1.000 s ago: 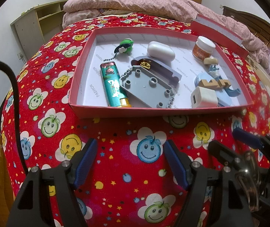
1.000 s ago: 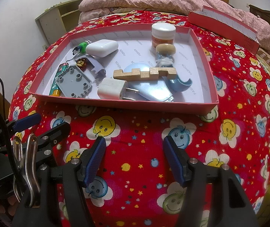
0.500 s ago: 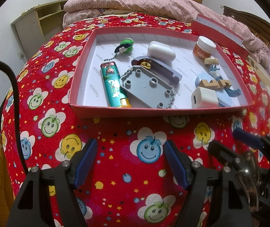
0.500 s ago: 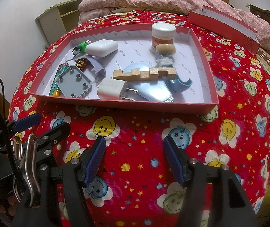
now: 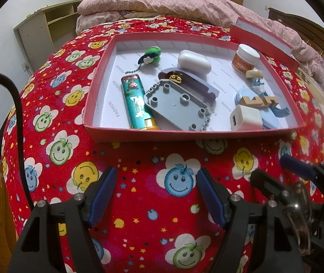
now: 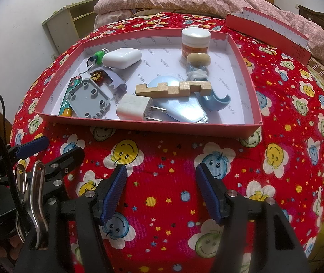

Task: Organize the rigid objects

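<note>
A shallow red box (image 5: pixel 139 133) (image 6: pixel 152 128) lies on a red smiley-print bedspread (image 5: pixel 121 159). Inside are a teal lighter (image 5: pixel 136 103), a grey toy plate (image 5: pixel 177 104) (image 6: pixel 90 99), a green keychain charm (image 5: pixel 152 54), a white earbud case (image 5: pixel 193 61) (image 6: pixel 122 58), a white charger plug (image 5: pixel 244 117) (image 6: pixel 135 107), a notched wooden piece (image 6: pixel 173 88), a small white-capped jar (image 5: pixel 244 58) (image 6: pixel 195 41) and a pale blue scoop (image 6: pixel 216 101). My left gripper (image 5: pixel 156 188) and right gripper (image 6: pixel 160 186) hover open over the bedspread, short of the box's near wall, holding nothing.
The box's red lid (image 5: pixel 264 38) (image 6: pixel 268 29) lies behind the box on the right. A folded pink quilt (image 5: pixel 162 2) sits at the head of the bed. A wooden shelf unit (image 5: pixel 48 29) stands by the wall on the left.
</note>
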Demonstrator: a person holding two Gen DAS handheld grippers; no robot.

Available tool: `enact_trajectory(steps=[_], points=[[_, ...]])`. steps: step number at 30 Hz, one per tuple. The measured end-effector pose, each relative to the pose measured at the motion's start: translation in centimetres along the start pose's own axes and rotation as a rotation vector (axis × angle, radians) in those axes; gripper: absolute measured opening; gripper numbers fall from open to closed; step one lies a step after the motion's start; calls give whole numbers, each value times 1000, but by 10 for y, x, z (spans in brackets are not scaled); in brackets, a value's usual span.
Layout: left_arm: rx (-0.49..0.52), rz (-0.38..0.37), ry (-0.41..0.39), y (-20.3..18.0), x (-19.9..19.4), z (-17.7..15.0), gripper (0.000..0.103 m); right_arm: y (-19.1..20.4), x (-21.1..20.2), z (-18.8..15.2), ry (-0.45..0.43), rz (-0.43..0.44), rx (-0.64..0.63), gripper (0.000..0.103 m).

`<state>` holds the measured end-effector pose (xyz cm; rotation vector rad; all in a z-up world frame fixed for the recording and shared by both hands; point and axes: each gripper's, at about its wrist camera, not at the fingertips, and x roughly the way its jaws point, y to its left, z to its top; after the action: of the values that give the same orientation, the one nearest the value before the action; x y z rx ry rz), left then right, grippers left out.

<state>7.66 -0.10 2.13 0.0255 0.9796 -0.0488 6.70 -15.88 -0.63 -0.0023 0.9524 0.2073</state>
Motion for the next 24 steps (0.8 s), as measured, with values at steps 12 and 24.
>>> enact_trajectory(steps=[12,24], points=[[-1,0,-1,1,0,0,77,0,0,-1,0,1,0,65],[-1,0,-2,1,0,-1,77,0,0,0,-1,2,1,65]])
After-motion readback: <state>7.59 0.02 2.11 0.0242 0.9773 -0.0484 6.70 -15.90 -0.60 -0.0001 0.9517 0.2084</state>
